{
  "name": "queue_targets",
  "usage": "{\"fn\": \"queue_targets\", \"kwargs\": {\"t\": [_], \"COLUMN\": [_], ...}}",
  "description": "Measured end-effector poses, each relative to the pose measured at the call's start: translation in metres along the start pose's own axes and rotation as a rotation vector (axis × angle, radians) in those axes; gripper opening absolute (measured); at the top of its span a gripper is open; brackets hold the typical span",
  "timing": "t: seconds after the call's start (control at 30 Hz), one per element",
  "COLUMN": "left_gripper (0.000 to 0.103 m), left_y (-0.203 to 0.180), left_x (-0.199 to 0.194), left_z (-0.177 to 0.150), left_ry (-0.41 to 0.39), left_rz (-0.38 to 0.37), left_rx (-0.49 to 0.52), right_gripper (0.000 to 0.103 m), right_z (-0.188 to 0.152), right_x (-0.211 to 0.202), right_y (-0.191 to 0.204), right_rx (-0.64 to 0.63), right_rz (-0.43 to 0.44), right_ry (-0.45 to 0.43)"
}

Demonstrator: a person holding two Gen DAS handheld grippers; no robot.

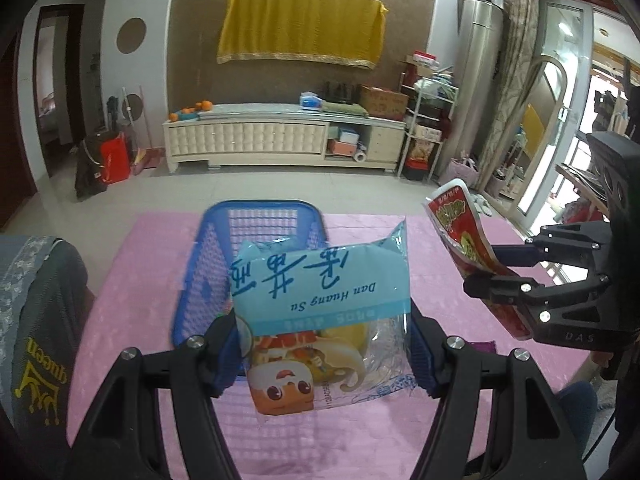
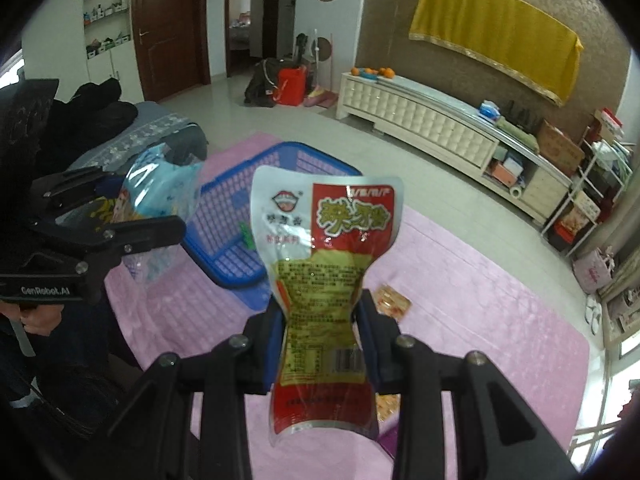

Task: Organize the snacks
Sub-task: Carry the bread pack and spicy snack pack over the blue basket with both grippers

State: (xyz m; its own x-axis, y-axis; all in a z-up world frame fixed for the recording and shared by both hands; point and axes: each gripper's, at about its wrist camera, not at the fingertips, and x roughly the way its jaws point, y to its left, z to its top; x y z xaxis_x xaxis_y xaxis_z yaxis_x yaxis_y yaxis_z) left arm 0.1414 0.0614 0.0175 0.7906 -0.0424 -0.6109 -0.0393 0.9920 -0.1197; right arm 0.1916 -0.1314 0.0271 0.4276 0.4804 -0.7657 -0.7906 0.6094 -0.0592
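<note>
Living room, tiled floor; pink mat [image 2: 460, 292] laid out, white TV cabinet [image 1: 280, 136] and yellow cloth [image 1: 300, 28] on the far wall. Blue mesh basket [image 1: 224, 264] sits on the mat. Left gripper [image 1: 324, 354] jaws clamped on a light-blue pastry packet [image 1: 320, 300], held above the basket's near end. Right gripper [image 2: 320, 344] jaws pinch a red-and-silver snack pouch [image 2: 324, 264] at its waist, upright, clear of the mat. One small orange packet [image 2: 394, 300] lies on the mat beside the basket.
</note>
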Motion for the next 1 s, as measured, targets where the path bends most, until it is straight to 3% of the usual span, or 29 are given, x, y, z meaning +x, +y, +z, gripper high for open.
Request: {"fn": "queue_targets", "kwargs": {"t": [0.43,1.0], "left_gripper": [0.066,0.066], "left_y": [0.062,0.082], "left_x": [0.016,0.117], "left_z": [0.025,0.043], "left_ry": [0.029,0.184], "left_rz": [0.082,0.106], "left_rx": [-0.058,-0.05], "right_gripper": [0.039,0.039], "right_z": [0.048,0.078], "right_x": [0.045,0.127], "right_y": [0.012,-0.003], "right_rx": [-0.024,0.085], "right_rz": [0.047,0.114], "right_ry": [0.003,0.075]}}
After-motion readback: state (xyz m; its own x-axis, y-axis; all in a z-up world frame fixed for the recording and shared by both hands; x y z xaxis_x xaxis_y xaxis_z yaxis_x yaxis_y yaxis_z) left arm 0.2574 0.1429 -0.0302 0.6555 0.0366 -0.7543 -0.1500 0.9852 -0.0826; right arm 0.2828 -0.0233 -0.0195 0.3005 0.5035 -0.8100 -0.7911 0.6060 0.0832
